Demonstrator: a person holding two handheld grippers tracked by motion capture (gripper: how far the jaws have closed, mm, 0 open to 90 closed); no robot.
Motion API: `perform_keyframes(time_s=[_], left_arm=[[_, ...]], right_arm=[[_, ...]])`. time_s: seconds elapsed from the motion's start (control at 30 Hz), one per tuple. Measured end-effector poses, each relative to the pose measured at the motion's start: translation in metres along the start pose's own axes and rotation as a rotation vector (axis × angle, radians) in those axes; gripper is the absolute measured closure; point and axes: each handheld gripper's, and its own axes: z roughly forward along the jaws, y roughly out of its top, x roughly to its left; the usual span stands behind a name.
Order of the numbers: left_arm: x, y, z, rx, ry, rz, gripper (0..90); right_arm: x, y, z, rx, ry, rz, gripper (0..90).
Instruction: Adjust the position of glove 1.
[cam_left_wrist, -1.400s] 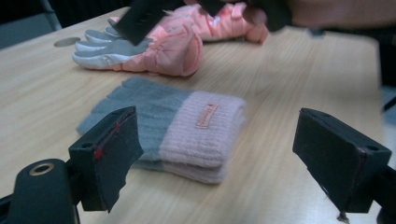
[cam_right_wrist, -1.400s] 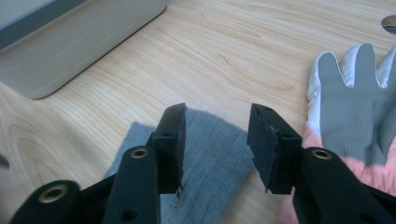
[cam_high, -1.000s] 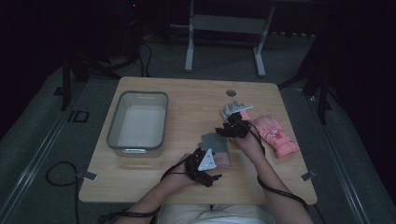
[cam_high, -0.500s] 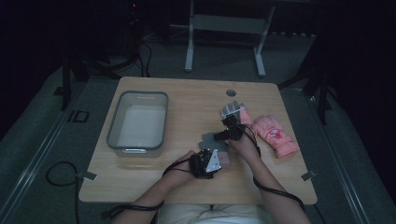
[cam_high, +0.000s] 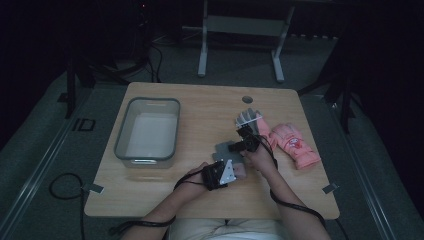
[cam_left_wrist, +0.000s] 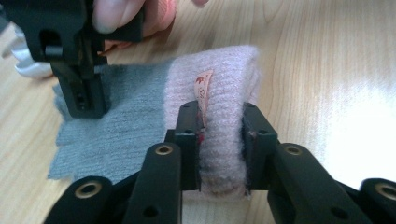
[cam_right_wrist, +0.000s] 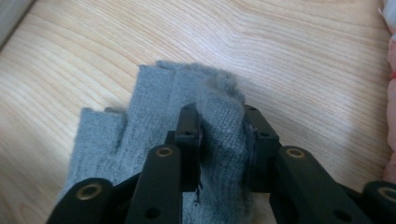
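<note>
Here the grey knitted glove (cam_high: 226, 150), lying just right of the clear bin (cam_high: 147, 131), is being clamped at both ends: its pink cuff (cam_left_wrist: 223, 140) by the left gripper (cam_left_wrist: 221, 140), its fingers (cam_right_wrist: 196, 88) by the right gripper (cam_right_wrist: 222, 140), probably so it is being kept stretched flat for lifting

left gripper (cam_high: 234, 170): jaws have just been closing, now clamped on the glove (cam_left_wrist: 140, 116) at its pink cuff, low on the table
right gripper (cam_high: 239, 146): jaws just closing, pinching the glove's grey finger end
forearms: both near the glove
</note>
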Motion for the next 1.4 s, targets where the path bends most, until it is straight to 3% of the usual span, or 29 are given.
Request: perform_keyframes(time_s=[0.17, 0.33, 0.5, 1.03, 1.3, 1.4], left_arm=[[0.005, -0.002, -0.01, 0.014, -0.031, -0.022, 74.3], [0.006, 0.0, -0.023, 0.033, -0.04, -0.002, 74.6], [0.006, 0.004, -0.036, 0.046, -0.041, 0.022, 74.7], [0.02, 0.01, -0.067, 0.063, -0.032, 0.053, 74.8], [0.033, 0.012, -0.088, 0.08, -0.008, 0.06, 74.8], [0.041, 0.013, -0.096, 0.107, -0.004, 0.071, 74.8]], right_arm=[[0.001, 0.0, -0.014, -0.054, 0.089, -0.026, 73.9], [0.006, -0.002, -0.027, -0.091, 0.125, -0.085, 74.1], [0.013, -0.002, -0.036, -0.124, 0.165, -0.089, 74.0], [0.031, 0.01, -0.056, -0.194, 0.203, -0.112, 74.1], [0.048, 0.03, -0.064, -0.223, 0.211, -0.132, 74.0], [0.056, 0.039, -0.064, -0.232, 0.208, -0.141, 74.0]])
